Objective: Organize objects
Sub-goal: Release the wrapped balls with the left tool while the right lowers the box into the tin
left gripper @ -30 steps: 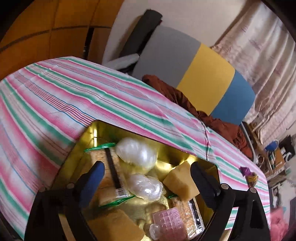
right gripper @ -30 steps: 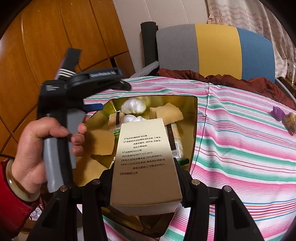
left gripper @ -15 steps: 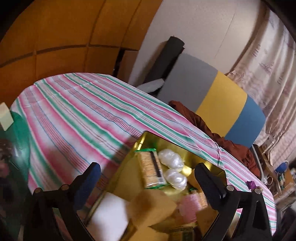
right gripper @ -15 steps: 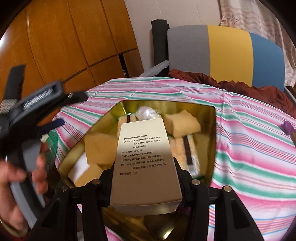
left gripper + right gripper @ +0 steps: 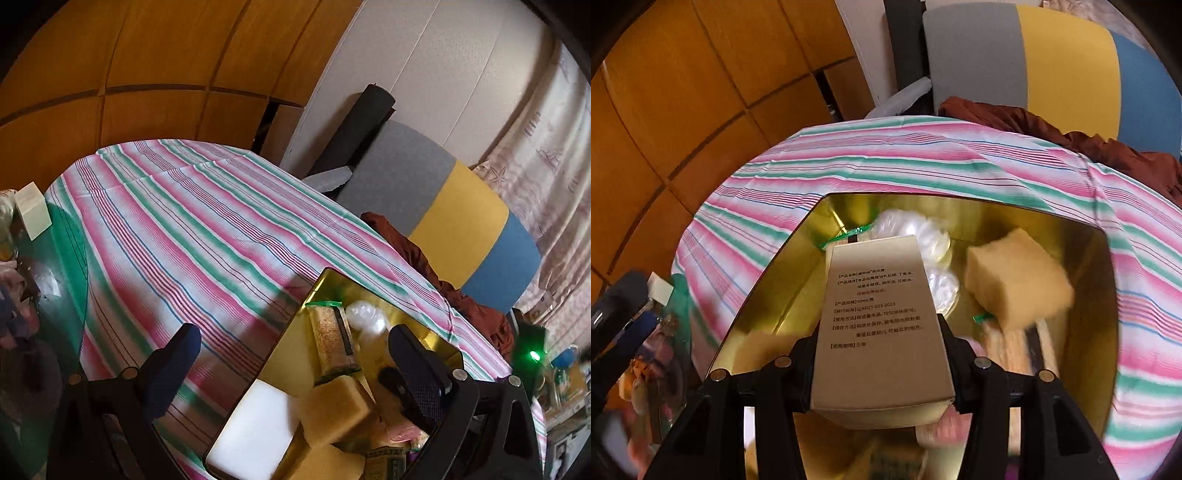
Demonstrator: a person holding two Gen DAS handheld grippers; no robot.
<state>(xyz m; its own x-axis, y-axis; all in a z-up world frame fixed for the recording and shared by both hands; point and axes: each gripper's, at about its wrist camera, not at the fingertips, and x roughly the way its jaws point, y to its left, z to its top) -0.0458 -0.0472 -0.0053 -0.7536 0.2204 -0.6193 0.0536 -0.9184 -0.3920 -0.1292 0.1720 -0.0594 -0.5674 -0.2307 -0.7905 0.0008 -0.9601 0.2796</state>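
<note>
Left view: since a second ago we've pulled the left gripper (image 5: 291, 363) back off the gold tray (image 5: 291, 354), jaws wide and empty; tray shows two yellow sponges (image 5: 338, 408), one white block (image 5: 255, 432), one cracker pack (image 5: 332, 345). Right view: the right gripper (image 5: 881, 334) clamps one tan box (image 5: 879, 325) over the tray above two clear wrapped items (image 5: 916, 236) and one sponge; dropping it there likely crushes them or leaves it tilted.

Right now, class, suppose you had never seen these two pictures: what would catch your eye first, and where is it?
First, the tan carton printed with black text, clamped in the right claw above the shiny gold tray. Next, the pink, green and white striped tablecloth under the tray. Then the yellow sponge block at the tray's right side, and the left claw open and empty.
</note>
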